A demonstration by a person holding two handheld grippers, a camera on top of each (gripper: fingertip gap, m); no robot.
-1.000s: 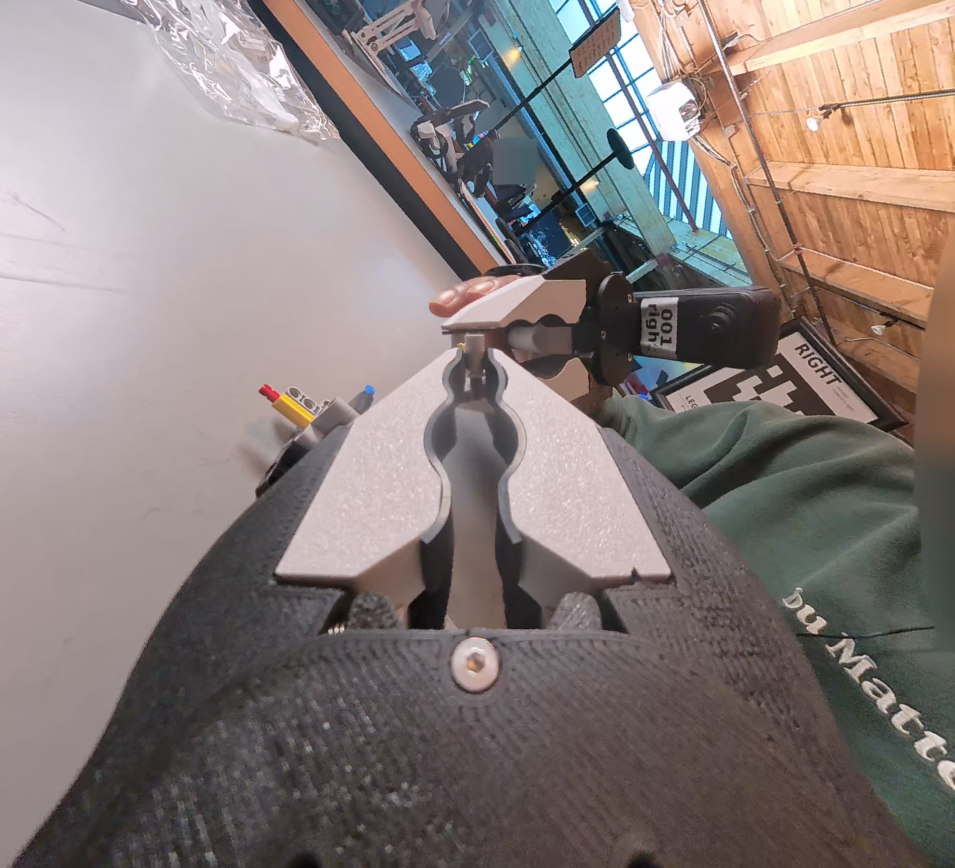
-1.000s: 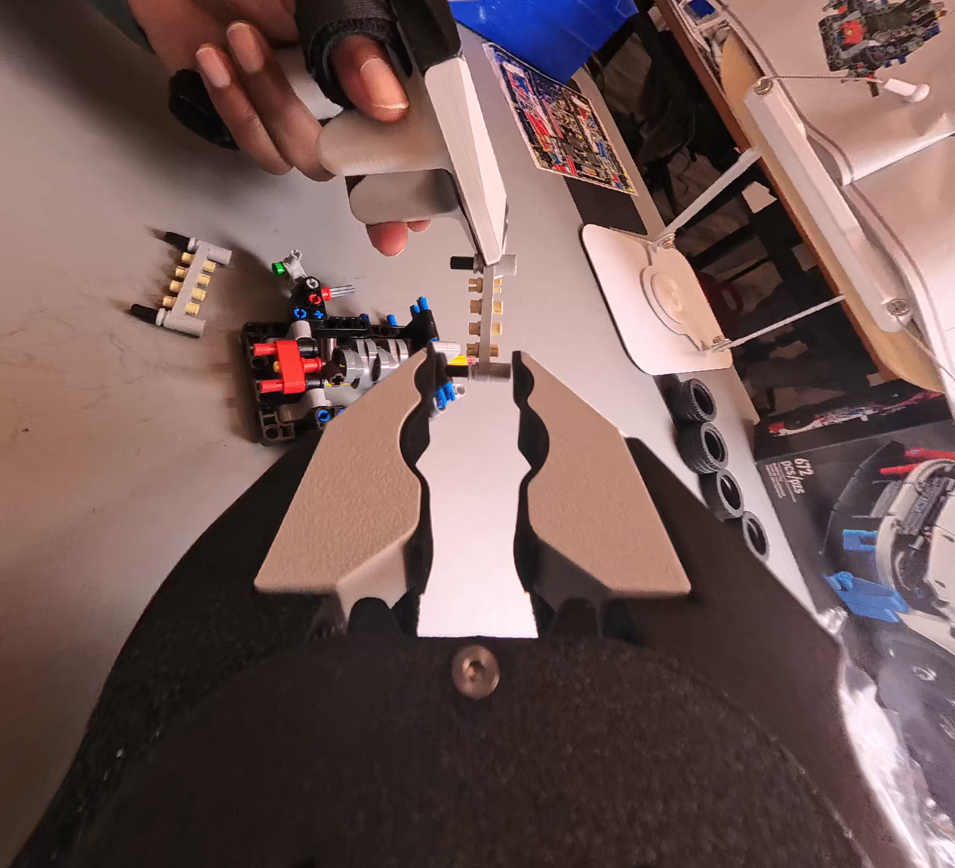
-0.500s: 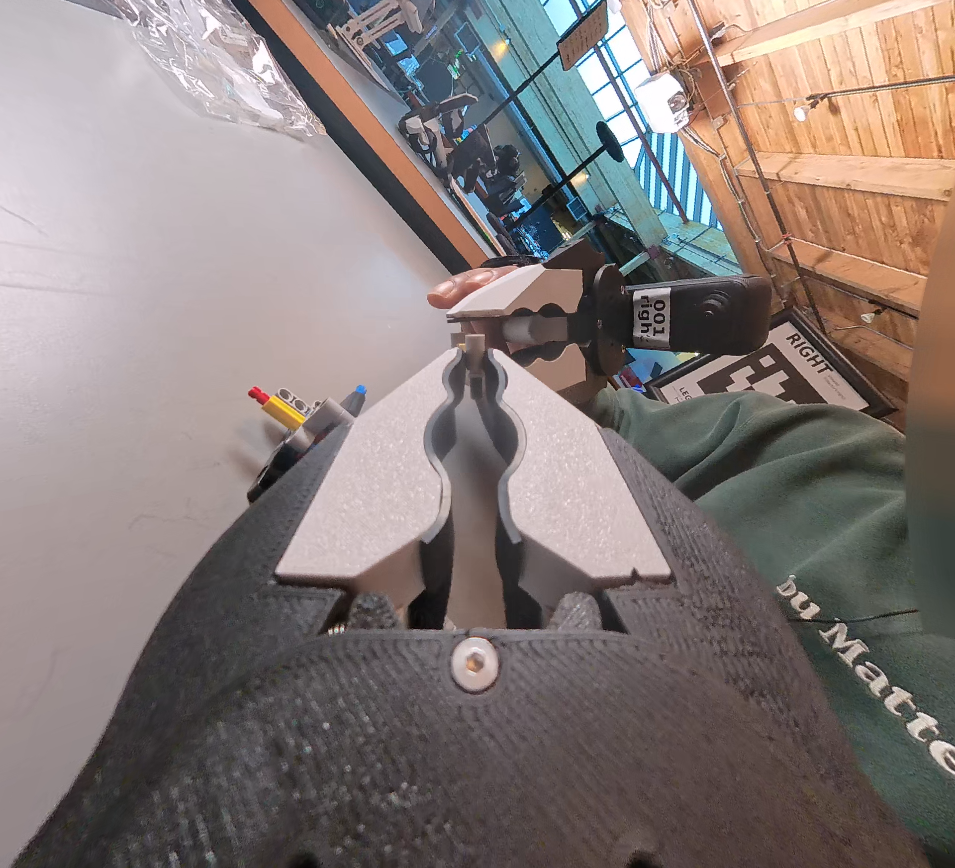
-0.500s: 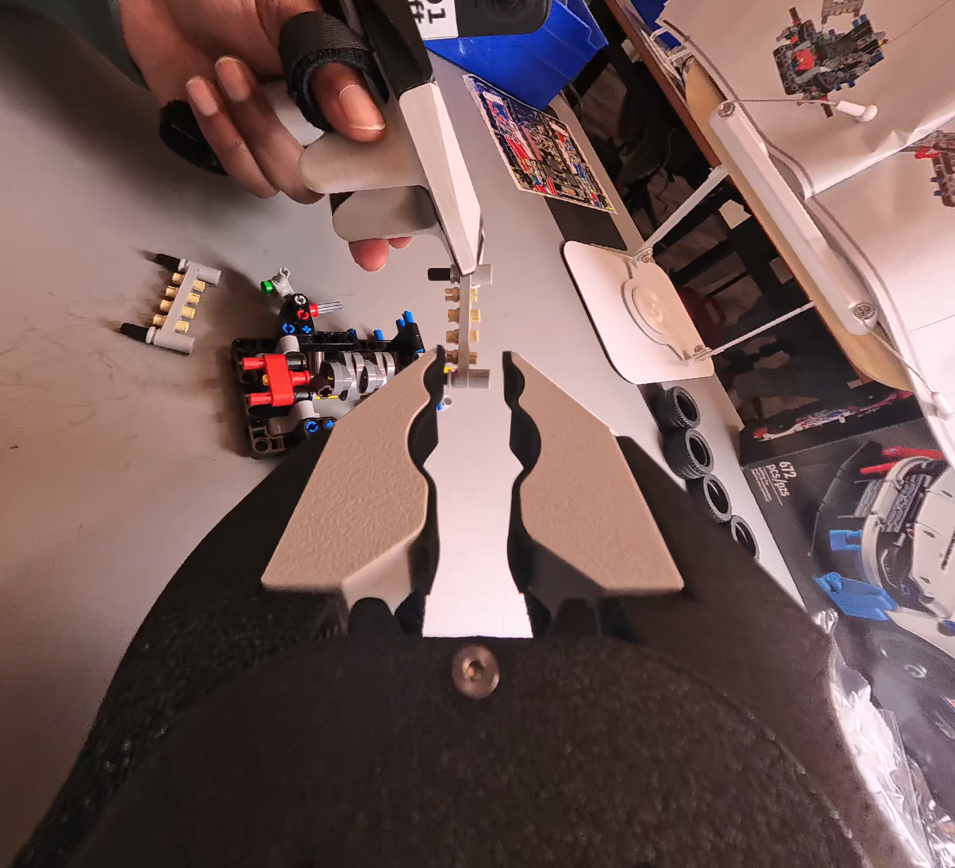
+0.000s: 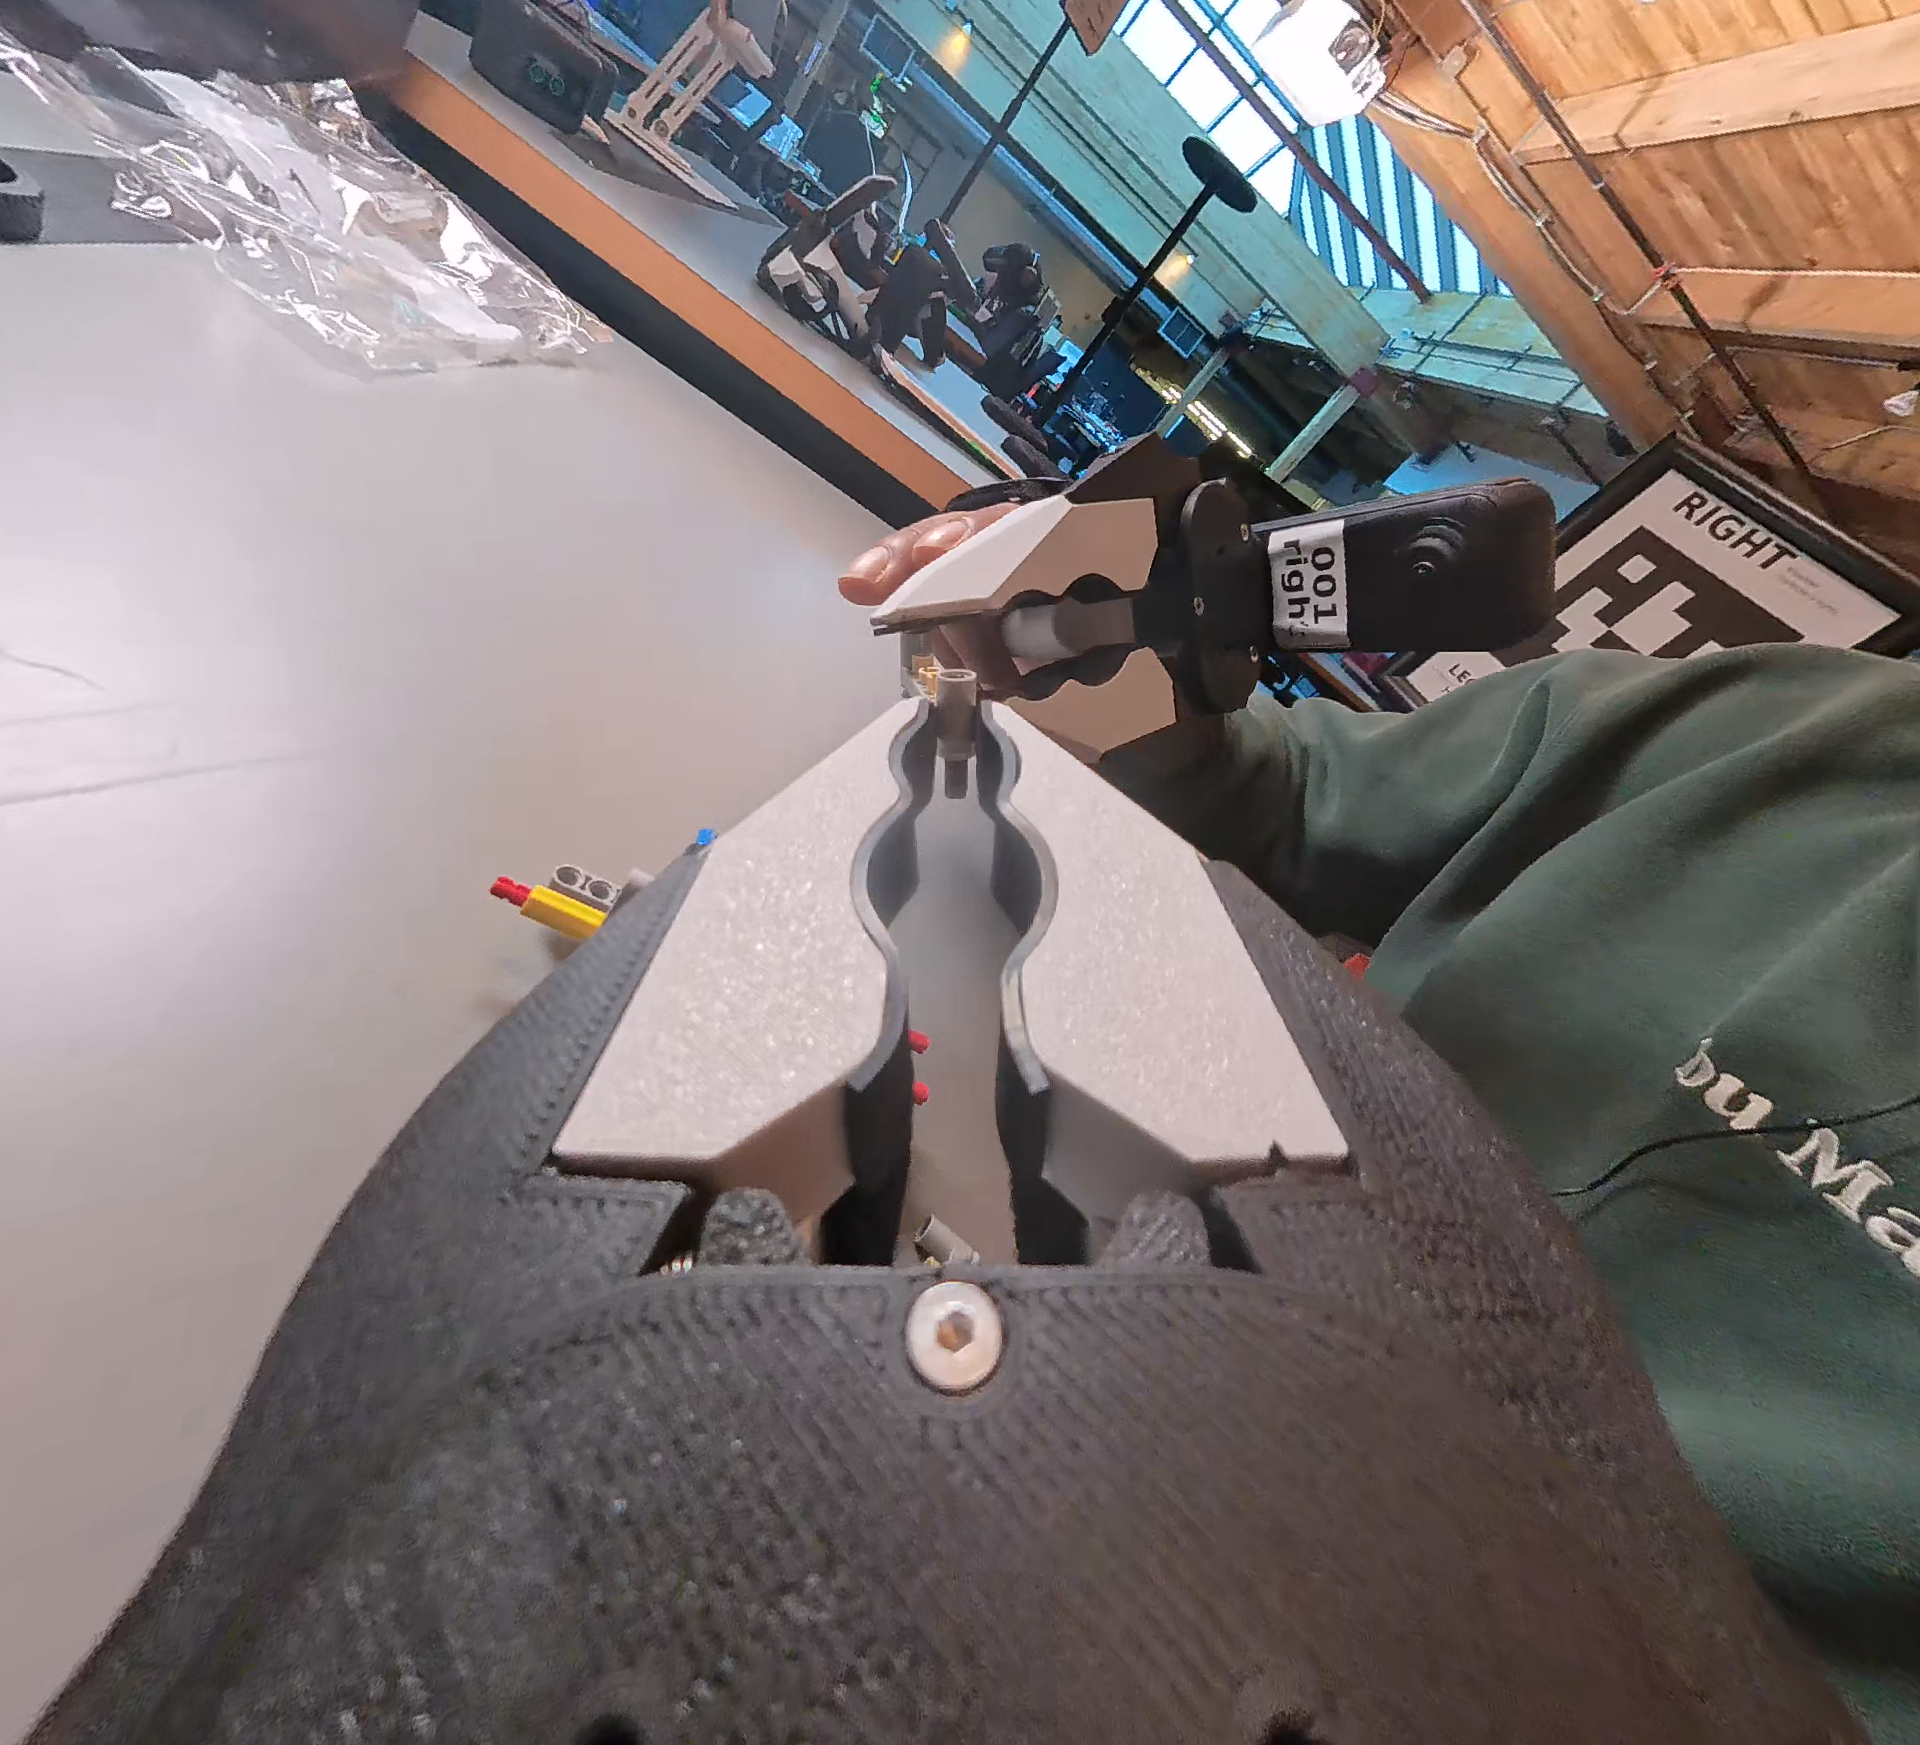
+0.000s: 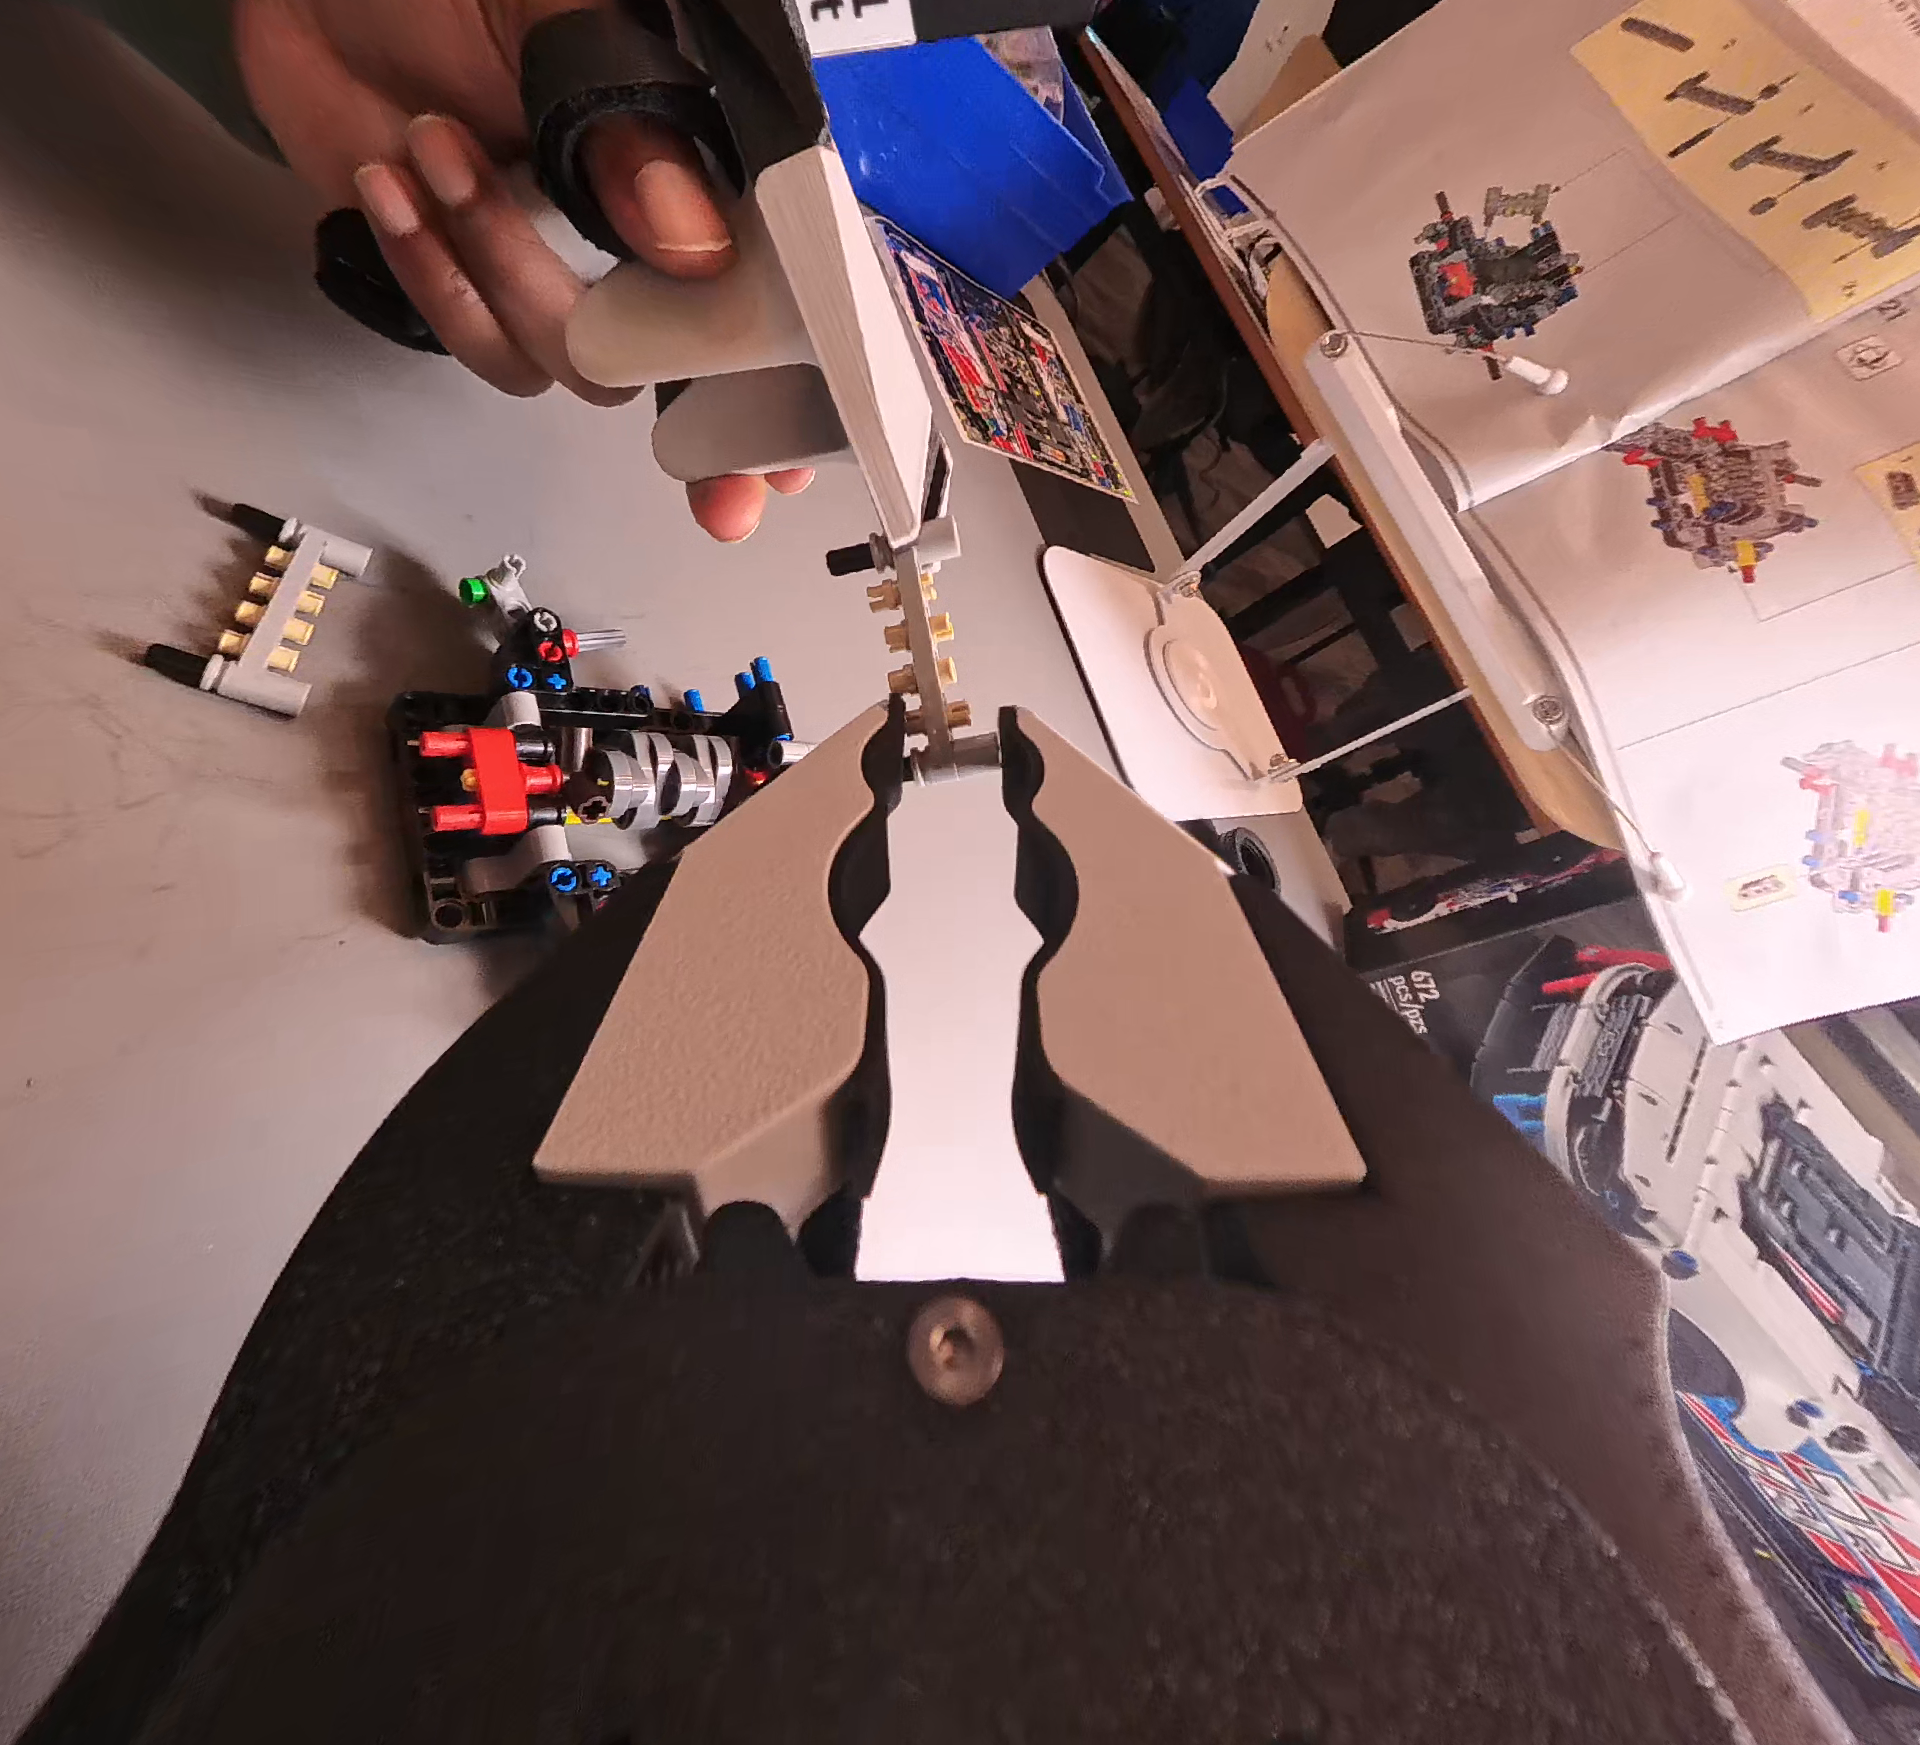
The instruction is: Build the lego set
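Observation:
A grey Lego beam with tan pins and a black pin is held in the air between both grippers. My right gripper is shut on its lower grey end. My left gripper comes down from above and is shut on the upper end. In the left wrist view my left gripper pinches the grey end piece, with the right gripper just beyond. A black partial build with red, grey and blue parts lies on the table below.
A second grey beam with tan pins and a small piece with a green tip lie left of the build. An instruction booklet on a stand, a sticker sheet, the set's box and a plastic bag lie around. Only a small space, under 4 cm, lies between the two pairs of fingers.
My right gripper's fingers have closed in on the beam's lower end. The left gripper has kept its hold on the upper end, and both have shifted only slightly.

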